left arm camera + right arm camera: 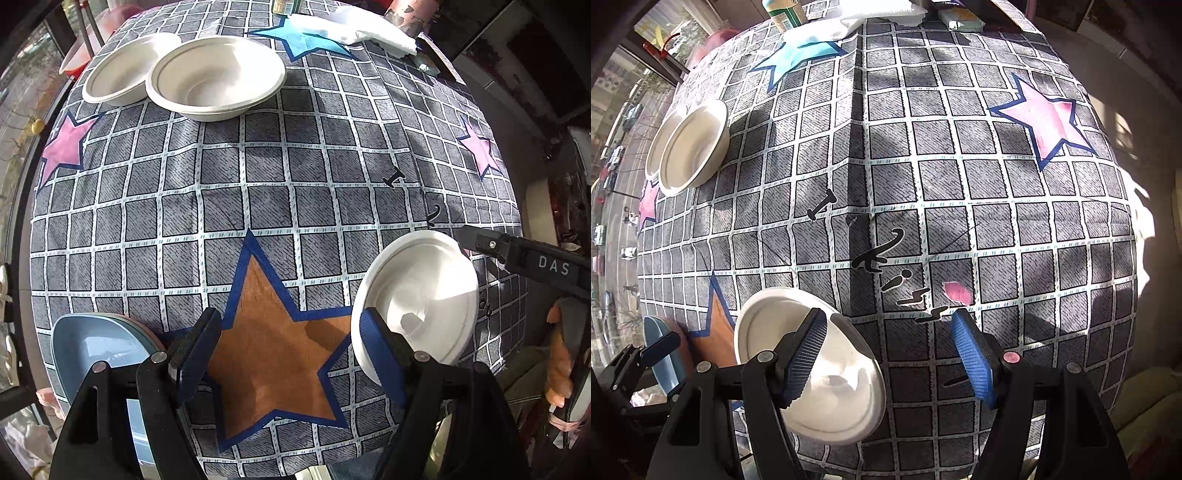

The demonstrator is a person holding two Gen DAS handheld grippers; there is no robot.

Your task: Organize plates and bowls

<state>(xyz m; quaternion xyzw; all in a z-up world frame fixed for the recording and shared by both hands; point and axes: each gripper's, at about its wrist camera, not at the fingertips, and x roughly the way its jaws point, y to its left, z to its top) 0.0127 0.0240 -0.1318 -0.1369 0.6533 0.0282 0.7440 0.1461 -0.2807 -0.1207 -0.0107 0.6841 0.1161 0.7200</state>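
Two white paper bowls sit at the far left of the table, a nearer bowl (216, 77) overlapping a farther bowl (122, 70); both also show in the right wrist view (692, 147). A third white bowl (417, 299) sits near the front edge, between the two grippers, also in the right wrist view (812, 358). A stack of blue plates (92, 347) lies at the front left. My left gripper (291, 354) is open and empty above the orange star, its right finger beside the third bowl. My right gripper (890, 354) is open and empty, its left finger over that bowl.
The table wears a grey checked cloth (258, 177) with coloured stars. A folded white towel (354, 27) and a jar (284, 5) lie at the far edge. A packet (962, 18) lies at the back. The table edge drops off on the right.
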